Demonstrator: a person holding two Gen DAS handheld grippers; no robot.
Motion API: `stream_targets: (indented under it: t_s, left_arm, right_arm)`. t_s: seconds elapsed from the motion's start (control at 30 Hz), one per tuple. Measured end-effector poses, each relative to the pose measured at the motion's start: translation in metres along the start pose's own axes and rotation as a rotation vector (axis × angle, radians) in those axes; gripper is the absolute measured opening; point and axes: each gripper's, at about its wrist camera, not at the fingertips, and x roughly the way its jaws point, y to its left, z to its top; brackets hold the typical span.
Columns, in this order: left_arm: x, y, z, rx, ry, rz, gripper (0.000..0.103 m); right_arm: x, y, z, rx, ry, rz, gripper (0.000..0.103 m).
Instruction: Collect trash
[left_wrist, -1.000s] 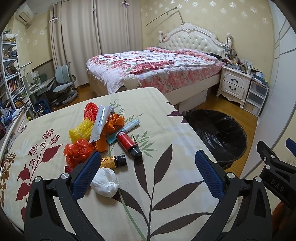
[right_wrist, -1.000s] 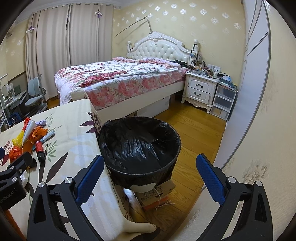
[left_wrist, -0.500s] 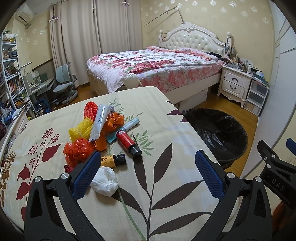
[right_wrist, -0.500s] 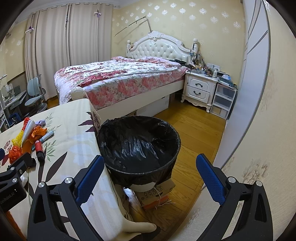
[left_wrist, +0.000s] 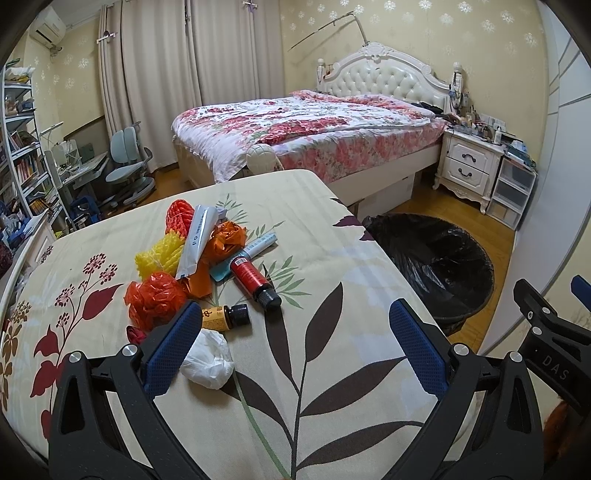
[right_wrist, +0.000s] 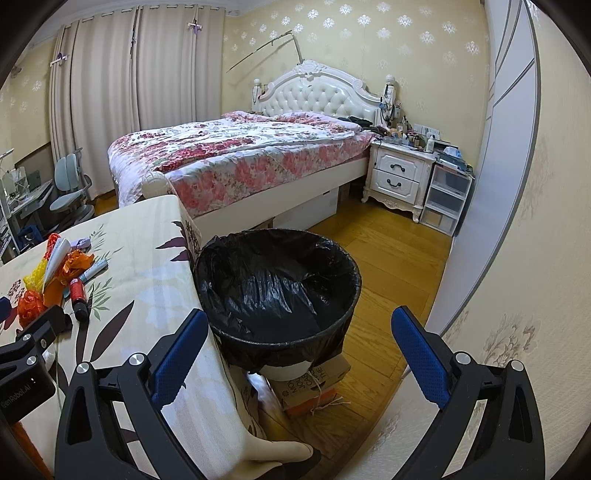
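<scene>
A heap of trash lies on the leaf-patterned table (left_wrist: 332, 354): a red bottle (left_wrist: 253, 281), a small amber bottle (left_wrist: 221, 318), a crumpled white tissue (left_wrist: 208, 360), a white tube (left_wrist: 197, 236), orange wrappers (left_wrist: 157, 300) and yellow netting (left_wrist: 159, 255). My left gripper (left_wrist: 291, 332) hovers open over the table, just right of the tissue, holding nothing. The bin lined with a black bag (right_wrist: 277, 291) stands beside the table's right edge. Above and before the bin my right gripper (right_wrist: 299, 343) is open and empty. The trash heap (right_wrist: 62, 273) shows far left in the right wrist view.
A bed with a floral cover (left_wrist: 314, 129) stands behind the table, with a white nightstand (left_wrist: 469, 166) and plastic drawers (left_wrist: 515, 188) to its right. A desk chair (left_wrist: 125, 170) and bookshelves (left_wrist: 22, 158) are at the left. Cardboard boxes (right_wrist: 310, 384) sit under the bin on the wooden floor.
</scene>
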Motion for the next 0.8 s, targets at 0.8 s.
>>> stream_targets:
  t_s: [0.8]
  left_arm:
    - [0.002, 0.028, -0.010, -0.005, 0.028, 0.041, 0.092]
  right_arm:
    - [0.010, 0.017, -0.019, 0.003, 0.072, 0.089, 0.096]
